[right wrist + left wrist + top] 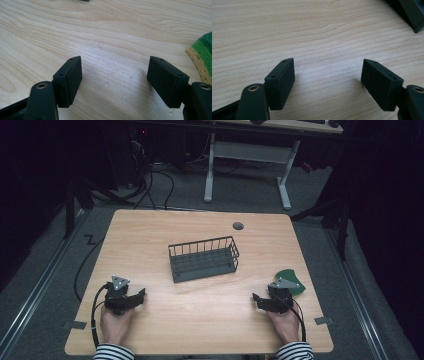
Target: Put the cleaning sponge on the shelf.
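A dark wire basket point(203, 258) stands in the middle of the wooden table point(145, 235); one corner of it reaches into the left gripper view point(412, 15). A green sponge with a yellow underside point(291, 280) lies at the right, just behind my right gripper point(257, 299), and sits at the right edge of the right gripper view point(202, 52). My left gripper point(140, 296) rests near the front left of the table. Both grippers are open, the left gripper point(328, 72) and the right gripper point(115, 71) each with bare wood between the jaws.
A round grey cable hole point(238, 226) sits near the table's far edge. Behind the table stands a white desk frame point(210, 175) with cables on the floor. Striped sleeves enter at the bottom.
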### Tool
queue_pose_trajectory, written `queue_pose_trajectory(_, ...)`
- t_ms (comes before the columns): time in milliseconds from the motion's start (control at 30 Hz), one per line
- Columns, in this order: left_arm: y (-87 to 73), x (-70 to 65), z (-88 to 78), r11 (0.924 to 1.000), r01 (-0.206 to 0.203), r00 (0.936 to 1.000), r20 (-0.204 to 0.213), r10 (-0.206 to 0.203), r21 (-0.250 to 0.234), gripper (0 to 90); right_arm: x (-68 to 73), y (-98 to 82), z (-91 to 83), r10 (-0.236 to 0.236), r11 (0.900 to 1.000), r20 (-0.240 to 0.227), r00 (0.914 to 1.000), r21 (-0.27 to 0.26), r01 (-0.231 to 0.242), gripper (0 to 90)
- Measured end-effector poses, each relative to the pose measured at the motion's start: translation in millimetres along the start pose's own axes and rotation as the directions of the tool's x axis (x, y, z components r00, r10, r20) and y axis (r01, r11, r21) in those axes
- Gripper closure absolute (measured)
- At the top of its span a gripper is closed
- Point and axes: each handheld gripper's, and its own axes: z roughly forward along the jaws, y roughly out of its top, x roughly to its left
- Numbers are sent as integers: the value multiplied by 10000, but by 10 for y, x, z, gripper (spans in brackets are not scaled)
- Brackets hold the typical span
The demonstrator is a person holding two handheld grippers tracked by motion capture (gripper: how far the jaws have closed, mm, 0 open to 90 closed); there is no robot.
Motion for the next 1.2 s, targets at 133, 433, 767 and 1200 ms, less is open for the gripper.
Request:
queue_pose_trajectory(133, 11, -5, 12, 10000, -1, 10000, 1, 1, 64, 216, -6, 1, -21, 98, 9999, 67, 9999, 27, -98, 364)
queue_pose_trajectory(433, 28, 55, -41, 9992, 387, 9979, 529, -381, -104, 244, -61, 65, -172, 826, 9905, -236, 9963, -1082, -846, 372)
queue_pose_trajectory(767, 184, -38, -176, 9976, 529, 9881, 1469, -457, -454, 231, -77, 193, -350, 1110, 9746, -1406, 9838, -1784, -1355, 449)
queue_pose_trajectory(1200, 450, -215, -239, 9981, 383, 9773, 2103, -271, -491, 227, -146, 518, -357, 1079, 9770, -1650, 9804, -1646, -1352, 494)
